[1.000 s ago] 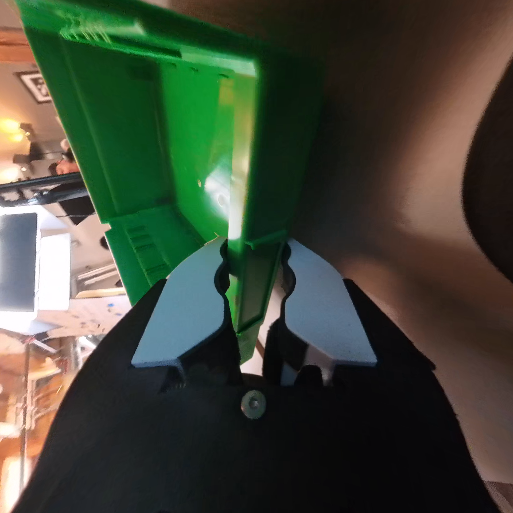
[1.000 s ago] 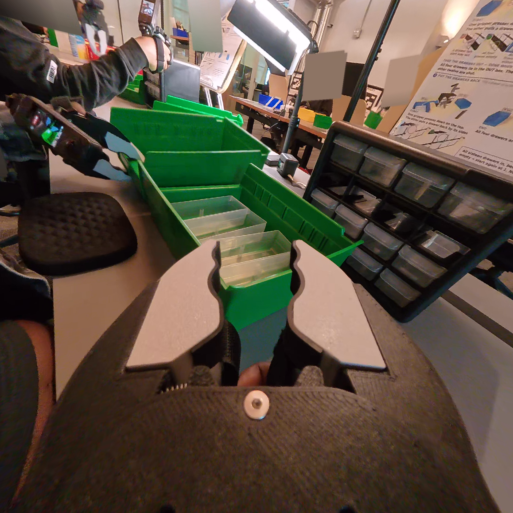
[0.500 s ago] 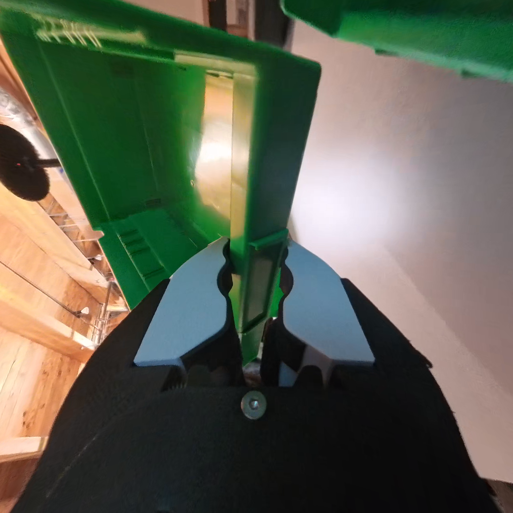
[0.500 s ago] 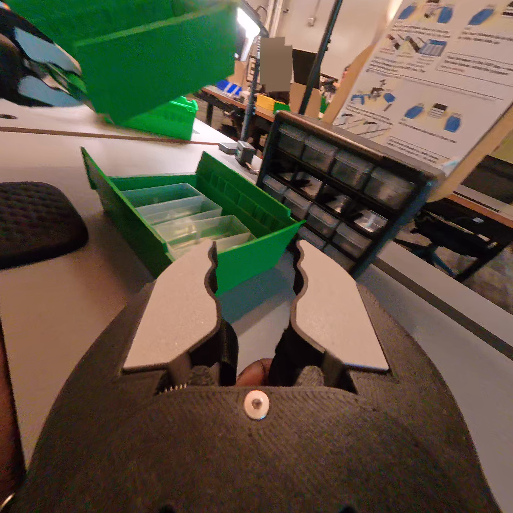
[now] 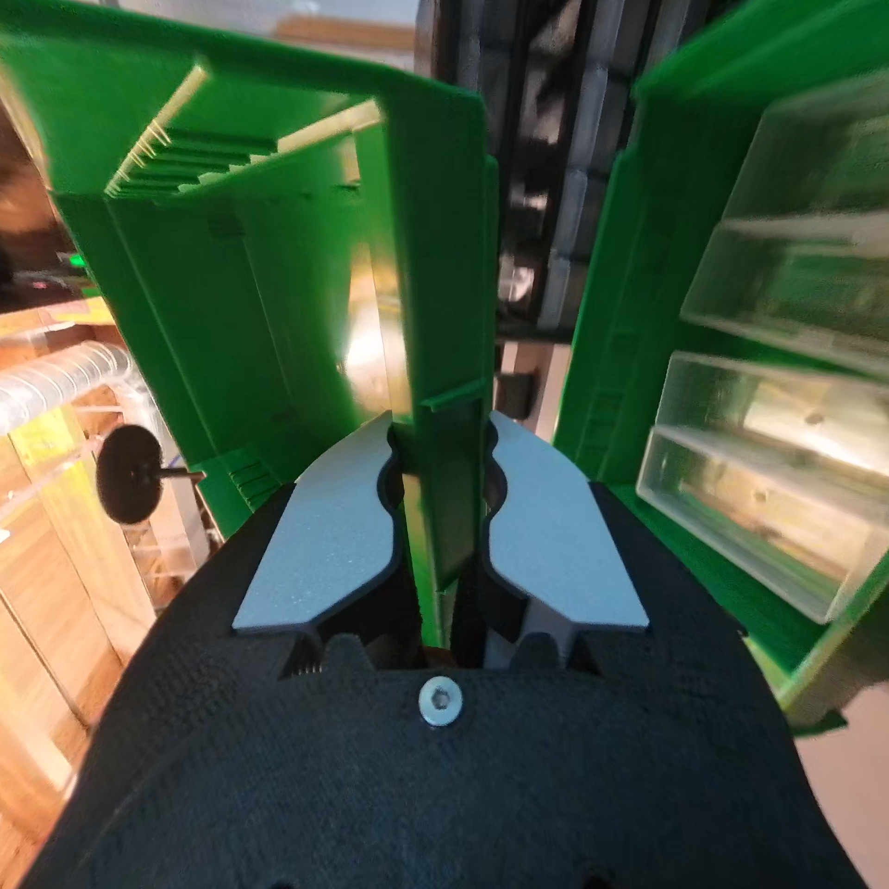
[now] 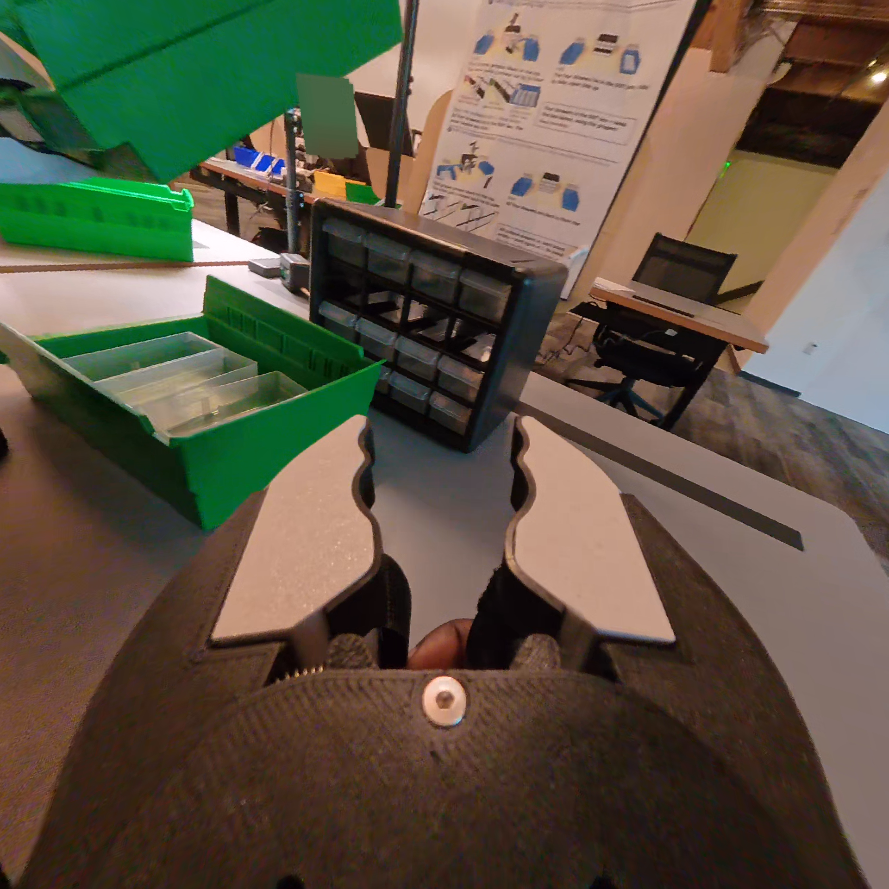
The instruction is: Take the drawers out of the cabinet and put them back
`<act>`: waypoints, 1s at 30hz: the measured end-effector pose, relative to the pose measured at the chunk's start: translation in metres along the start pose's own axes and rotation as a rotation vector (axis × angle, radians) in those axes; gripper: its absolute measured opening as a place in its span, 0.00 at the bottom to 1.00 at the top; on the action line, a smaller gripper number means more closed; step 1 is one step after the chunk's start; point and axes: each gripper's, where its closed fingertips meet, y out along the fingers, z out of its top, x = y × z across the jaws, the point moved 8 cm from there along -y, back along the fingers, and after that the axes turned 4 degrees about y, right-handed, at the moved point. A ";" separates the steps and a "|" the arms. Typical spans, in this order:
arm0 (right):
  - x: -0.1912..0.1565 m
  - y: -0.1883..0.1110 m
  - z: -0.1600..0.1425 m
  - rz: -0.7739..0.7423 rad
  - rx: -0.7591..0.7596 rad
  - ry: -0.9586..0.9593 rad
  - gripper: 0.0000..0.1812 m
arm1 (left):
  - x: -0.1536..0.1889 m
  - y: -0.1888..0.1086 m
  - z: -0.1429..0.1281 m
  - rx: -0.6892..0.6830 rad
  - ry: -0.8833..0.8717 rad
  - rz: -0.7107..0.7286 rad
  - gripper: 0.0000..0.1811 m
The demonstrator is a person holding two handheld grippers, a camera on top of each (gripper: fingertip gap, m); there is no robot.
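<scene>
Your left gripper point(image 5: 440, 450) is clamped on the wall of an empty green bin point(image 5: 288, 269), held up in the air. Your right gripper point(image 6: 440, 445) is spread wide with nothing in it, above bare grey table point(image 6: 673, 553). The cabinet point(image 6: 433, 327) stands ahead of it, several slots vacant. Left of the cabinet, just beside it, a second green bin point(image 6: 269, 433) holds clear drawers point(image 6: 192, 385) (blurred in your left view).

Grey table point(image 6: 721, 601). Black drawer cabinet point(image 6: 433, 327) stands on it; green bin point(image 6: 202, 413) holding clear drawers point(image 6: 183, 380) just left of the cabinet. Second green bin point(image 6: 96, 221) farther back left.
</scene>
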 end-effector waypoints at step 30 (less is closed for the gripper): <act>0.082 -0.093 -0.011 -0.351 0.049 0.104 0.28 | 0.122 0.085 0.317 0.517 0.399 -0.421 0.18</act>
